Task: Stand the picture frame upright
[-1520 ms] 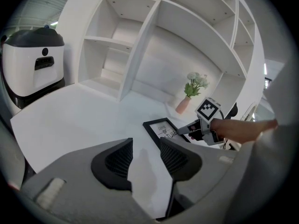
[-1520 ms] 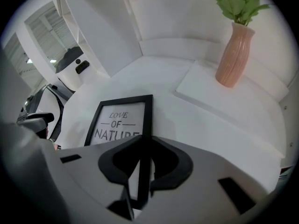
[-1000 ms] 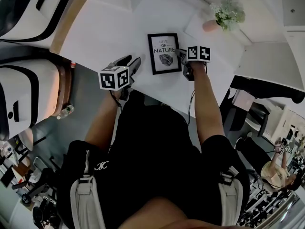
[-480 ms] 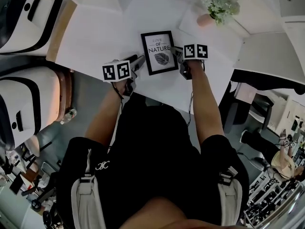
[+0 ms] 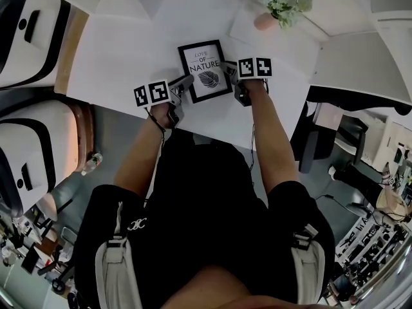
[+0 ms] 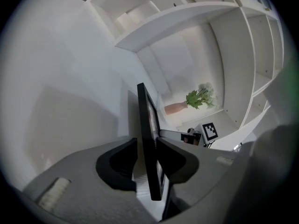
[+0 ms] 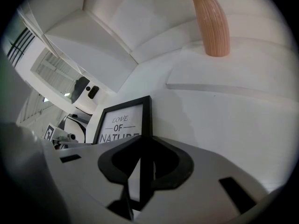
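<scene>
A black picture frame [image 5: 205, 69] with a leaf print and the words "LOVE OF NATURE" lies face up on the white table [image 5: 129, 44]. My left gripper [image 5: 187, 81] is at the frame's left edge. Its jaws are closing, and in the left gripper view the frame's thin edge [image 6: 145, 125] stands between them at my left gripper [image 6: 147, 158], with slivers of gap still showing. My right gripper [image 5: 228, 66] is shut on the frame's right edge. In the right gripper view the frame [image 7: 122, 120] runs into my right gripper [image 7: 142, 164].
A pink vase with green and white flowers [image 5: 283, 2] stands on a raised white slab beyond the frame, also seen as the vase [image 7: 212, 27]. White shelves rise behind the table. White machines stand on the floor at the left [image 5: 32, 140]. The table's near edge is by my wrists.
My left gripper has moved right, from beside the frame onto its left edge, and its jaws have narrowed around that edge. The right gripper keeps its hold on the right edge.
</scene>
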The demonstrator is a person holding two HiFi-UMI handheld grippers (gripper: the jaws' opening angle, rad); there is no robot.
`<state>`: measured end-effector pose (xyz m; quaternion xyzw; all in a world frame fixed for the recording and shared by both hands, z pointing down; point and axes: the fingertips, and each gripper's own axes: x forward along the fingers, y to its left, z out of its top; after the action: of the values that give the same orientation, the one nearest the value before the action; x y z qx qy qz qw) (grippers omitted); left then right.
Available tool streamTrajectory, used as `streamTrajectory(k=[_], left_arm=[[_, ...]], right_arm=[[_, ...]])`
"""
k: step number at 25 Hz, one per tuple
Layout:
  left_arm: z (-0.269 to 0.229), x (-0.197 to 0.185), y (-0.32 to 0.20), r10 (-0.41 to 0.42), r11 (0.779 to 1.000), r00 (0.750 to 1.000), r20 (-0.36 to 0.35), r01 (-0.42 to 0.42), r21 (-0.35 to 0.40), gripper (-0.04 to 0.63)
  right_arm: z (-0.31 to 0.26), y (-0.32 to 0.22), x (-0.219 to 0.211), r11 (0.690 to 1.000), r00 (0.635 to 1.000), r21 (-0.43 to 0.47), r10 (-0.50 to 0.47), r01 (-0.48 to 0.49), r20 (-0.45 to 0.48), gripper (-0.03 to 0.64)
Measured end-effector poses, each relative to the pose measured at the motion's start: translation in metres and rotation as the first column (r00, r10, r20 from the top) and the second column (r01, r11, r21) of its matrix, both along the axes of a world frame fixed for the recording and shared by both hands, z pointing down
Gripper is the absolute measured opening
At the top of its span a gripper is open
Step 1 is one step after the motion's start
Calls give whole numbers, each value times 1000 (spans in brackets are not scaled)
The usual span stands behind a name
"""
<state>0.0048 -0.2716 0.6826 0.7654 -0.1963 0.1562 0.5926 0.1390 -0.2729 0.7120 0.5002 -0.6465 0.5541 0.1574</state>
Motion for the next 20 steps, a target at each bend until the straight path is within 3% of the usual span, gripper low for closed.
streamTrajectory(k=[2,7,12,15,20], left_arm=[[-1,2,0,10,1000,1000,-8,-10,1,89],[-10,4,-5,1,1000,998,-65,-1,13,86],[-26,2,1,69,994,997,-44,-64,91,81],[-48,3,1,132,970,991,-22,-125,209,81],[-82,7,2,191,907,981,20,-185,378,83]], right_arm=[[0,0,0,1000,1000,-1,0,0,0,72],[0,0,1,999,999,9,37,-37,35,72],[-18,12,-1,997,999,68,40,-40,-5,69],[-42,14,-1,989,998,142,55,-50,-35,69],[-93,12,6,949,988,313,78,-33,-132,69]])
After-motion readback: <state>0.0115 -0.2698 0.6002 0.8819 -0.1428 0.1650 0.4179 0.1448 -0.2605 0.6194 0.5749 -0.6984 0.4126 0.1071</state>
